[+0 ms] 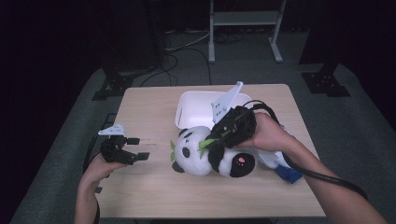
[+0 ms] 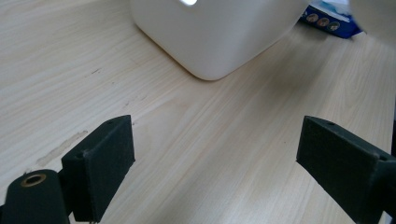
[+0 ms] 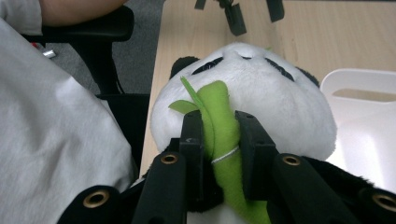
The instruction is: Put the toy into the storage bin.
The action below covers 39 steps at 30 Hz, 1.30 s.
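Right hand-held gripper clenched on green plush bamboo stalk of black-and-white plush panda — panda lay on pale wooden surface, just beside white plastic bin behind it. Left hand-held gripper gaped empty, well apart.

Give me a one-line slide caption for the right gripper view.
Right gripper clamps the green bamboo stalk of a plush panda beside a white bin.

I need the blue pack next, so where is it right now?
In the high view the blue pack lies on the table's right side, beside the panda, under the person's right forearm, in front of the white bin.
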{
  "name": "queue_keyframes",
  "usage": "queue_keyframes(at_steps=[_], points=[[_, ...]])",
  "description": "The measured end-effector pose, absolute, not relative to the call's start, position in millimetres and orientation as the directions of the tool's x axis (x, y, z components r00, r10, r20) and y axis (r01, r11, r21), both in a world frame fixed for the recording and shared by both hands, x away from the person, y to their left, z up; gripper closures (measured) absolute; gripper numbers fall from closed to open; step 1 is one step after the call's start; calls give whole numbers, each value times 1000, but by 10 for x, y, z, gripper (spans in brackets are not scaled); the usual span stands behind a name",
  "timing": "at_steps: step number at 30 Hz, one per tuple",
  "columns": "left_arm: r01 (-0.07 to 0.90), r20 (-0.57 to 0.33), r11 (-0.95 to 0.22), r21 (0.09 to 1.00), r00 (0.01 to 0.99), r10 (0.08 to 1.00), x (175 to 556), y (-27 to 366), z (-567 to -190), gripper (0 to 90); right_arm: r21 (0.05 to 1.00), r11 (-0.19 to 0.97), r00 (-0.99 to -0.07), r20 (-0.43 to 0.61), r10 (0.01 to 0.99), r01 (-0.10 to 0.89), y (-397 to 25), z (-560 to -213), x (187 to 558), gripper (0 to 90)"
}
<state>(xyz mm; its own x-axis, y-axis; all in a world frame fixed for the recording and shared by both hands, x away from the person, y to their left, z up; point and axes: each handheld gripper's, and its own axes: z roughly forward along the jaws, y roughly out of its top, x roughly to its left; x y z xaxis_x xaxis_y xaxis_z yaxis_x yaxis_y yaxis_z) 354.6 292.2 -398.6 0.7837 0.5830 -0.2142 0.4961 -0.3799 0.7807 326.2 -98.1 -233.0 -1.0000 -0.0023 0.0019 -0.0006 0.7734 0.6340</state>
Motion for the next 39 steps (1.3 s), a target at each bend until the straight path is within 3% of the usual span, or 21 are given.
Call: queue_keyframes(at_steps=[16,29,39], points=[[505,-245,-342,793,777,580,3552,3004,-4010,100,650,760,-1000,-11,-13,-17,-931,-2009,3537,734],[523,-259,-328,787,762,593,3572,3079,-4050,100,652,759,-999,-39,33,-1,-1007,-1776,3904,734],[533,-267,-319,783,753,602,3588,3126,-4077,100,640,768,-998,-32,61,27,-1031,-1791,4256,734]])
